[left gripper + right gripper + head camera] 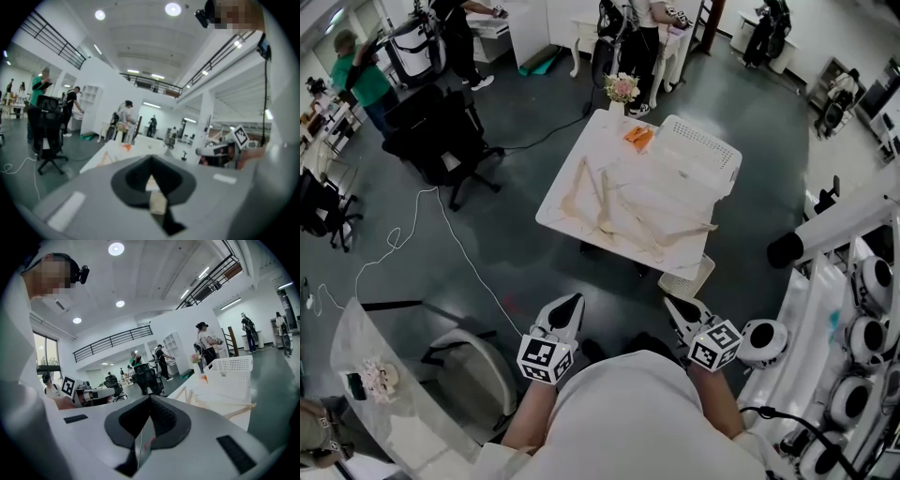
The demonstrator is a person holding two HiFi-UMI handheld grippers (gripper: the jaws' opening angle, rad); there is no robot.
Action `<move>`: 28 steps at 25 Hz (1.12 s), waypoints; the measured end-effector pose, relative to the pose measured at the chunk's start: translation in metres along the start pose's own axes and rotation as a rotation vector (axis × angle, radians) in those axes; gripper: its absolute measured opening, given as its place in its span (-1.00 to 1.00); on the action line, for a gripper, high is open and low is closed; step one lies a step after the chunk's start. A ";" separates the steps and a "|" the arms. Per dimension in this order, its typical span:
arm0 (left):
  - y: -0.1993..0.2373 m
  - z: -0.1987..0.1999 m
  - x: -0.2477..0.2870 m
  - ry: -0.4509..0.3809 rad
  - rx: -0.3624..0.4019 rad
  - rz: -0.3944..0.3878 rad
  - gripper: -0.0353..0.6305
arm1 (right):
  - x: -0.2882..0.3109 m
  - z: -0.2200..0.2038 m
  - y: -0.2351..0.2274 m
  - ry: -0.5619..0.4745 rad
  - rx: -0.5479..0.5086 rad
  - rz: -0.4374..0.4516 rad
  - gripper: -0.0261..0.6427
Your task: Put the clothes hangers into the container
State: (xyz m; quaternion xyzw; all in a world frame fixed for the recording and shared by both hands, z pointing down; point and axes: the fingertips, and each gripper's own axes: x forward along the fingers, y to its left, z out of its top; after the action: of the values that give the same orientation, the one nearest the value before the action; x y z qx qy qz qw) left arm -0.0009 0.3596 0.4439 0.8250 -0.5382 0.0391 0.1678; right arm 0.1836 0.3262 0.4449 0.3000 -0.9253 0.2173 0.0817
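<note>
Left gripper [570, 302] and right gripper [672, 303]: jaws were fully closed, held nothing. Both sat well short of white square table [555, 212] bearing pale wooden clothes hangers [605, 202].

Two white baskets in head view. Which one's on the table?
The far basket, at the table's right corner beside the hangers. The near basket stands on the floor, partly under the table's edge.

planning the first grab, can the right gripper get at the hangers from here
Probably not yet: the right gripper sits by the person, a stretch of floor short of the table with the hangers. Nothing stands between.
</note>
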 end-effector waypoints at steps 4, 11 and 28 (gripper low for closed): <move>0.005 -0.007 -0.008 0.008 0.001 -0.011 -0.89 | 0.002 -0.010 0.010 0.014 0.004 -0.013 -0.91; 0.011 -0.010 -0.014 0.015 0.010 -0.015 -0.89 | 0.009 -0.014 0.015 0.030 0.002 -0.038 -0.91; 0.049 -0.006 0.030 0.043 -0.002 0.042 -0.89 | 0.063 0.004 -0.032 0.063 -0.012 -0.008 -0.91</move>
State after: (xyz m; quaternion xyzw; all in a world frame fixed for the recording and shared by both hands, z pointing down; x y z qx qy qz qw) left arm -0.0315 0.3171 0.4683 0.8124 -0.5516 0.0597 0.1793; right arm 0.1515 0.2688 0.4707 0.2962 -0.9223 0.2207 0.1136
